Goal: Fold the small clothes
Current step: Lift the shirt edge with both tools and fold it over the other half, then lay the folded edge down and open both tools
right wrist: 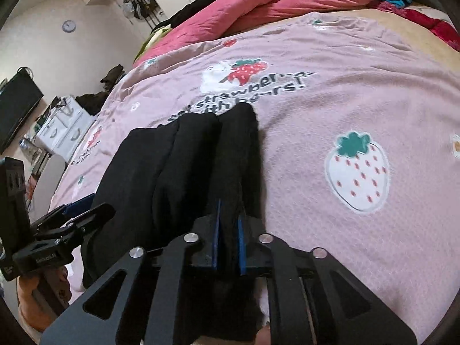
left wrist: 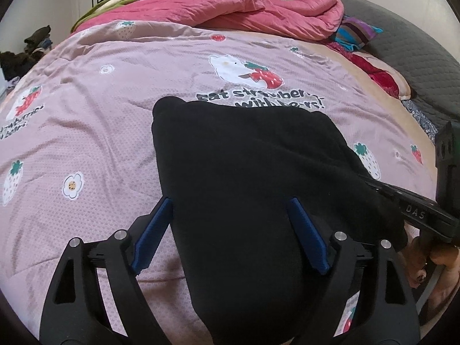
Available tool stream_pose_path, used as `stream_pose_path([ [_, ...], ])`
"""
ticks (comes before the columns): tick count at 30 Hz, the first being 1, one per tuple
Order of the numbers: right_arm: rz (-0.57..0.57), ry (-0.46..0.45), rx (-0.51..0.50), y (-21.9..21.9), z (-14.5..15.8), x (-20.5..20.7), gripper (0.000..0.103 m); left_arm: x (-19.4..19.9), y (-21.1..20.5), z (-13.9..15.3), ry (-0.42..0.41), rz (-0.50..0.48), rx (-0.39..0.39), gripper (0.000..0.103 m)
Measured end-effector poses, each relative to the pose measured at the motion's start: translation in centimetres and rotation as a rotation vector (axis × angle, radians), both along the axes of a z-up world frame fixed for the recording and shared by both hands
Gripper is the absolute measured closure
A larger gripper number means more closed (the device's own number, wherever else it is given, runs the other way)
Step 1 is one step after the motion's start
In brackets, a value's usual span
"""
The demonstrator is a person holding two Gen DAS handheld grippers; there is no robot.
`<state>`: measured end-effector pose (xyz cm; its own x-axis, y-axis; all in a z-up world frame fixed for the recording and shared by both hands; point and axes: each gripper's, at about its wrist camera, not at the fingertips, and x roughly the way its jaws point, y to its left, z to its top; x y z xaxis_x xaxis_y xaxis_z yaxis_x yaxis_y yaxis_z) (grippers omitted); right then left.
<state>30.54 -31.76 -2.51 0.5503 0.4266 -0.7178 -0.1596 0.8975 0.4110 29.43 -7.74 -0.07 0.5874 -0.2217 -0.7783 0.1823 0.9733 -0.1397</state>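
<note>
Black garment (left wrist: 244,172): lies on pink strawberry-print bedspread (left wrist: 86,120), folded lengthwise.
Left claw (left wrist: 230,227): spread wide, blue pads astride garment's near end.
Right claw (right wrist: 228,230): pinching garment's right fold.

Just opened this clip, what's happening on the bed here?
A person with handheld tongs in each hand is folding a black garment lying on a pink strawberry-print bedspread. The right tongs are pinched on the garment's near right edge, bunching it into ridges. The left tongs stand wide open, with the cloth between the blue pads but not clamped. A pink quilt lies heaped at the far side.
</note>
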Motion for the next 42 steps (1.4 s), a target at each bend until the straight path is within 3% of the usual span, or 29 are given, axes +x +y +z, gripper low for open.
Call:
stream_pose_path([
  [2,-0.044,-0.022,0.010,-0.8,1.0,-0.6,0.071,-0.1,0.0,0.0,0.000,-0.001,0.002,0.027],
  [6,-0.057,-0.089,0.092,-1.2,4.0,-0.1,0.068,-0.2,-0.2,0.1,-0.006,-0.005,0.012,0.026],
  [8,-0.005,-0.065,0.085,0.1,4.6,1.2,0.063,-0.2,-0.2,0.1,-0.007,-0.004,0.012,0.026],
  [14,0.103,0.071,0.002,5.0,2.3,5.2,0.063,-0.7,-0.3,0.1,-0.022,-0.012,0.018,0.026],
  [16,0.103,0.108,-0.024,5.8,1.3,5.7,0.073,-0.8,-0.3,0.1,-0.026,-0.016,0.018,0.026],
  [17,0.109,0.105,-0.013,6.0,1.2,5.7,0.094,-0.8,-0.3,0.2,-0.027,-0.018,0.016,0.026],
  [21,0.120,-0.088,-0.014,5.5,4.7,3.4,0.097,-1.2,-0.4,0.6,-0.039,-0.033,0.007,0.025],
  [23,0.103,-0.138,-0.025,4.7,5.7,2.9,0.097,-1.4,-0.7,0.9,-0.057,-0.049,-0.006,0.024],
  [28,0.087,-0.094,-0.239,5.4,2.9,3.5,0.097,-1.5,-2.3,0.5,-0.053,-0.073,0.023,0.021],
  [31,0.066,-0.077,-0.281,5.5,1.2,3.3,0.094,-1.6,-2.9,0.2,-0.053,-0.081,0.049,0.020],
  [32,0.053,-0.083,-0.282,5.2,1.2,2.9,0.087,-1.6,-2.9,0.2,-0.051,-0.082,0.049,0.019],
  [33,0.044,-0.083,-0.272,4.8,1.4,2.5,0.079,-1.6,-2.8,0.2,-0.050,-0.080,0.051,0.019],
  [35,0.034,-0.088,-0.243,4.2,2.0,1.6,0.075,-1.7,-2.7,0.2,-0.047,-0.077,0.050,0.019],
  [37,0.017,-0.113,-0.217,3.6,2.9,0.4,0.061,-1.8,-2.5,0.4,-0.047,-0.077,0.043,0.019],
  [41,0.004,-0.165,-0.213,2.5,4.9,-2.8,0.055,-2.2,-2.5,0.7,-0.054,-0.079,0.035,0.019],
  [42,-0.003,-0.181,-0.211,2.2,5.4,-3.6,0.048,-2.3,-2.6,0.8,-0.054,-0.080,0.032,0.019],
])
